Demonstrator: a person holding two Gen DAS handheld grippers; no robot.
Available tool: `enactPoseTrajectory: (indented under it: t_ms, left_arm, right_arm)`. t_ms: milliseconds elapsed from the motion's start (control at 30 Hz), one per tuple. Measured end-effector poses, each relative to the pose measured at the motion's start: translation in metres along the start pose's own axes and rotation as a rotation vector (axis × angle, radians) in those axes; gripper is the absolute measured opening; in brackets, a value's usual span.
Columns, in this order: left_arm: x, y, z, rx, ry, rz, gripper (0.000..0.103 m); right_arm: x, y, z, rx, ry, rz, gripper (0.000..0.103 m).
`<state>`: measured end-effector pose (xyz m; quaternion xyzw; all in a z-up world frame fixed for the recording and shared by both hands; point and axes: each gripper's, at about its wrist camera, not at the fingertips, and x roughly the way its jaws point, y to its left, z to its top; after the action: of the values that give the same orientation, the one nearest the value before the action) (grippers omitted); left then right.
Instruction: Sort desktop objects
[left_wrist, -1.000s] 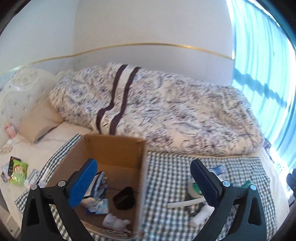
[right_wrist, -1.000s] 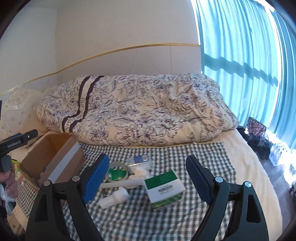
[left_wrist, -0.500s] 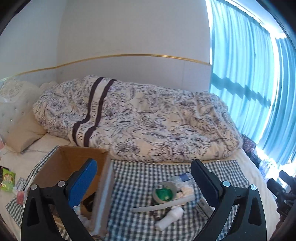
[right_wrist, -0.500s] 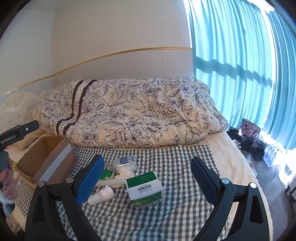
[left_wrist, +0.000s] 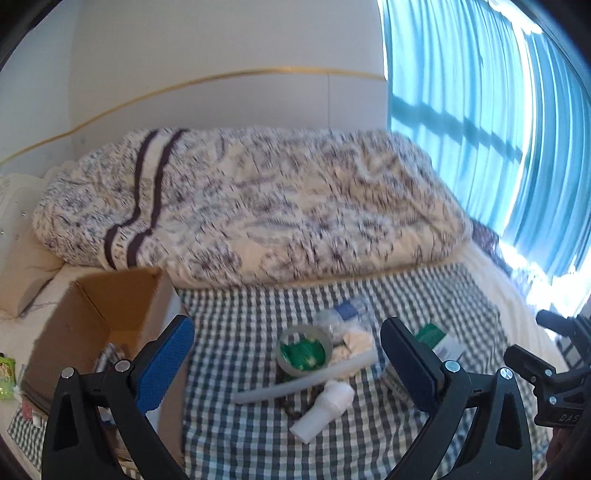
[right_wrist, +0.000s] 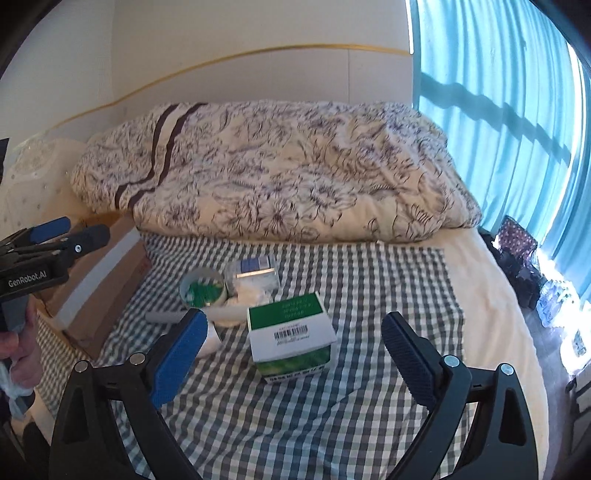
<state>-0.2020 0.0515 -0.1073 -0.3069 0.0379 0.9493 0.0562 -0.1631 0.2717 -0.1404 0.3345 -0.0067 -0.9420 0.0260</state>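
Two blue-padded fingers of the left gripper stand wide apart and empty; the tape roll, tube and white bottle lie low centre between them, the carton at left.

From the right wrist, the right gripper, spread and empty, frames the green box at centre. Best lowered squarely over its sides before closing.

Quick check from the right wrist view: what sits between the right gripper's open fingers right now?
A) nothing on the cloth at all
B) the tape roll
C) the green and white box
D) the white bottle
C: the green and white box lies on the checked cloth, framed by the open right gripper.
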Motion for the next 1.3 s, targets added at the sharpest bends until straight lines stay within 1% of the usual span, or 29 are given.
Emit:
enactPoseTrajectory:
  t_ms: [233, 333, 433, 500, 667, 800, 967, 1067, 1133, 1233, 1300]
  left_arm:
    - [0.051, -0.010, -0.032, 0.051, 0.141, -0.037, 0.103]
    - [0.076, -0.011, -0.048, 0.065, 0.229, -0.053, 0.103]
    - [0.099, -0.011, -0.063, 0.082, 0.313, -0.068, 0.103]
    - [0.109, -0.013, -0.072, 0.099, 0.348, -0.080, 0.103]
    - [0.125, -0.023, -0.089, 0.152, 0.403, -0.126, 0.103]
    - [0.138, -0.037, -0.102, 0.219, 0.446, -0.155, 0.103]
    - [0.160, -0.050, -0.115, 0.240, 0.522, -0.219, 0.103]
    - [0.170, -0.060, -0.122, 0.271, 0.537, -0.222, 0.103]
    - [0.175, -0.061, -0.122, 0.262, 0.532, -0.227, 0.103]
    - [0.182, -0.056, -0.121, 0.190, 0.523, -0.247, 0.103]
    - [0.183, -0.053, -0.123, 0.155, 0.502, -0.250, 0.103]
  right_arm:
    - [0.044, 0.002, -0.015, -0.034, 0.101, 0.013, 0.096]
    - [0.061, 0.004, -0.020, -0.049, 0.142, 0.027, 0.096]
    - [0.074, 0.004, -0.026, -0.065, 0.167, 0.009, 0.096]
    - [0.081, 0.002, -0.028, -0.068, 0.177, 0.008, 0.096]
    - [0.099, 0.000, -0.032, -0.082, 0.206, 0.005, 0.096]
    - [0.111, 0.004, -0.035, -0.108, 0.227, -0.005, 0.096]
    - [0.126, 0.006, -0.038, -0.131, 0.240, -0.013, 0.096]
    - [0.133, 0.005, -0.038, -0.130, 0.245, -0.008, 0.096]
    - [0.136, 0.004, -0.037, -0.127, 0.241, -0.004, 0.096]
    - [0.140, 0.002, -0.036, -0.119, 0.237, 0.001, 0.096]
    - [0.143, 0.001, -0.036, -0.115, 0.236, 0.006, 0.096]
